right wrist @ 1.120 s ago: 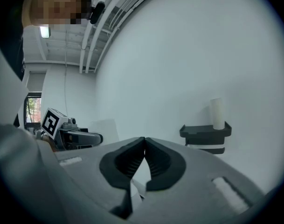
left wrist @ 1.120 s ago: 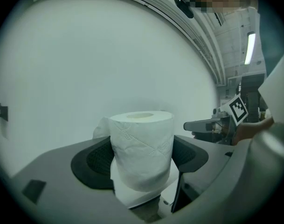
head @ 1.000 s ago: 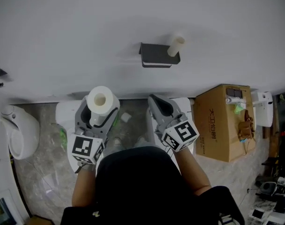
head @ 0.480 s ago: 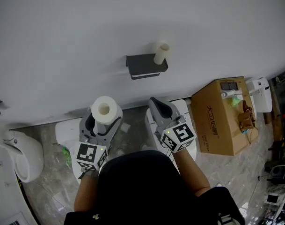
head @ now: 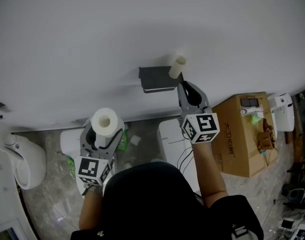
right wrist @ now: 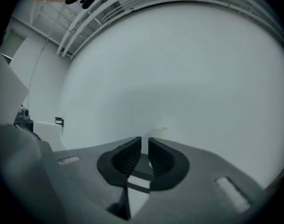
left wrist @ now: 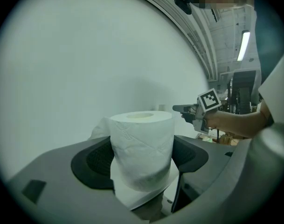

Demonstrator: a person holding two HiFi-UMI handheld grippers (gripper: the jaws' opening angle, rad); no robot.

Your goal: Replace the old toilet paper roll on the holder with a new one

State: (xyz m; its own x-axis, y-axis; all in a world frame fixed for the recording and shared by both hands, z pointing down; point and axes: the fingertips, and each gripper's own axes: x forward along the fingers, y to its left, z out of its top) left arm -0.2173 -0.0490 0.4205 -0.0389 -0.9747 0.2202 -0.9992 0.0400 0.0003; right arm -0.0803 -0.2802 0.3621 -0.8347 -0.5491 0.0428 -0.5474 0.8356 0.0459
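The new toilet paper roll (left wrist: 142, 141) is soft white paper, faintly embossed and matt, and its loose sheet is crinkled. The left gripper (left wrist: 142, 162) has a smooth, matt grey plastic shell. Its pads (left wrist: 99, 160) are black and finely ribbed — rubbery by the look. On the dark matt holder (head: 155, 79) sits a bare tube (head: 177, 65) of pale cardboard. The wall (head: 92, 34) is smooth, flat white. The box (head: 240, 139) is plain brown cardboard — the floor (head: 44, 189) is polished, veined stone.
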